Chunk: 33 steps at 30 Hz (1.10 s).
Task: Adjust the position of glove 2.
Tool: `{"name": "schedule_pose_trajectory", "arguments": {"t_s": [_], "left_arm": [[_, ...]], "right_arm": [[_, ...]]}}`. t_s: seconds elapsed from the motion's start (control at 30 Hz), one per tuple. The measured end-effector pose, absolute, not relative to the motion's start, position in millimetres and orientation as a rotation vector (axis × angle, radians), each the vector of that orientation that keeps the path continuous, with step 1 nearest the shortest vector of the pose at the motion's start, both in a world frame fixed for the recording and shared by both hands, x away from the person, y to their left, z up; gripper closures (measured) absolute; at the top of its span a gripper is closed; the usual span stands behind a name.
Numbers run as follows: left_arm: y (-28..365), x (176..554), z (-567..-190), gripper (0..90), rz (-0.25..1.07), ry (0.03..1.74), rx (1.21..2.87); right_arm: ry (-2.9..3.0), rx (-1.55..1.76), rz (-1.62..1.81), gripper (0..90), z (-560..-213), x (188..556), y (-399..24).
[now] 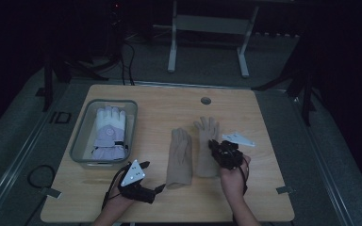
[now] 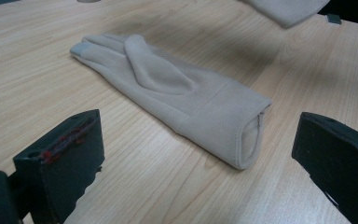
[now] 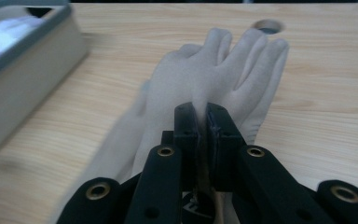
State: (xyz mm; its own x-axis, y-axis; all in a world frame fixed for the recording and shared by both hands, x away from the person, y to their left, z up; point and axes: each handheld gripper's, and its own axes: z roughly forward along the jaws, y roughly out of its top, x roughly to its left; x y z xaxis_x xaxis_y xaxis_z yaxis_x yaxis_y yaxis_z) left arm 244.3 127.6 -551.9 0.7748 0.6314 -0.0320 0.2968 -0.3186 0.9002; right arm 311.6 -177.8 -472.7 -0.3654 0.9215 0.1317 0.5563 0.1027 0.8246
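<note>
Two beige gloves lie mid-table. The left glove (image 1: 180, 155) (image 2: 168, 88) lies flat with its cuff toward my left gripper (image 1: 153, 178) (image 2: 198, 135), whose jaws stand wide open just short of the cuff, touching nothing. My right gripper (image 1: 215, 146) (image 3: 202, 112) is shut on the fabric of the right glove (image 1: 206, 132) (image 3: 214, 70) near the palm. That glove's fingers point toward the far edge. In the left gripper view its cuff (image 2: 286, 9) hangs clear of the wood.
A grey bin (image 1: 80, 136) (image 3: 28, 84) at the table's left holds a white and lavender padded glove (image 1: 109, 132). A round cable hole (image 1: 206, 100) (image 3: 268, 25) sits near the far edge. Bare wood (image 1: 259, 188) lies to the right of my right hand.
</note>
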Motion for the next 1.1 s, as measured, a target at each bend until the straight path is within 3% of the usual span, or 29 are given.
{"name": "schedule_pose_trajectory", "arguments": {"t_s": [0.47, 0.77, 1.1], "left_arm": [[130.1, 244.0, -548.8, 1.2, 0.382, 0.687, 1.897], [130.5, 244.9, -549.4, 1.2, 0.391, 0.682, 1.897], [129.1, 246.3, -551.3, 1.3, 0.394, 0.67, 1.887]], "right_arm": [[1.951, 1.469, 1.22, 83.6, -488.2, 311.8, -109.3], [2.012, 1.558, 1.149, 82.9, -525.6, 314.8, -93.9], [2.087, 1.547, 1.068, 72.3, -545.6, 321.9, -90.8]]}}
